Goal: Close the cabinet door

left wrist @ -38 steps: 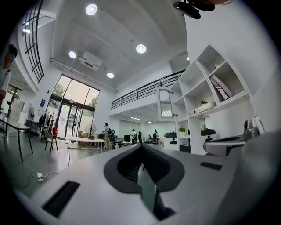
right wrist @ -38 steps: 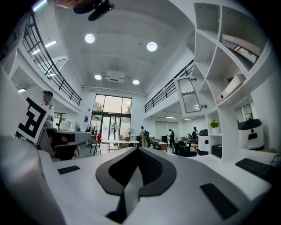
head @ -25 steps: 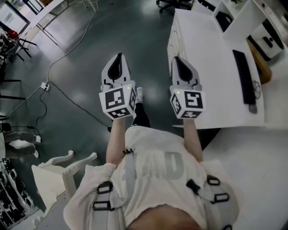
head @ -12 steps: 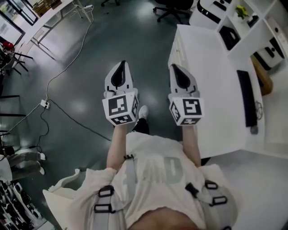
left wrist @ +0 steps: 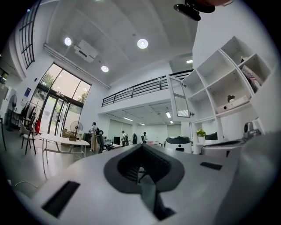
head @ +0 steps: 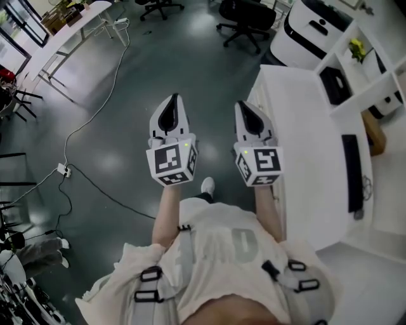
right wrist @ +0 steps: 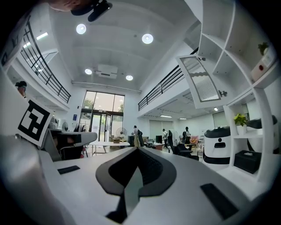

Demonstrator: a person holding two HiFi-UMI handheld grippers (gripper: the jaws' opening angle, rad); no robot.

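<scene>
Right gripper view puts the cabinet door [right wrist: 202, 81] high to my right, swung out from the white shelving [right wrist: 262, 114], well apart from me. My right gripper [right wrist: 138, 150] and left gripper [left wrist: 141, 147] are both pinched together, empty. It looks light, stiff, glazed (fragile, I'd guess): push its frame, not the pane

Dark glossy floor [head: 127, 95] with a trailing cable [head: 100, 105] and black office chairs [head: 244, 19]. A long white surface [head: 298, 127] stands at right. Tall windows [right wrist: 103, 117], round ceiling lights [right wrist: 147, 38] and a railed mezzanine [left wrist: 136, 90] show beyond.
</scene>
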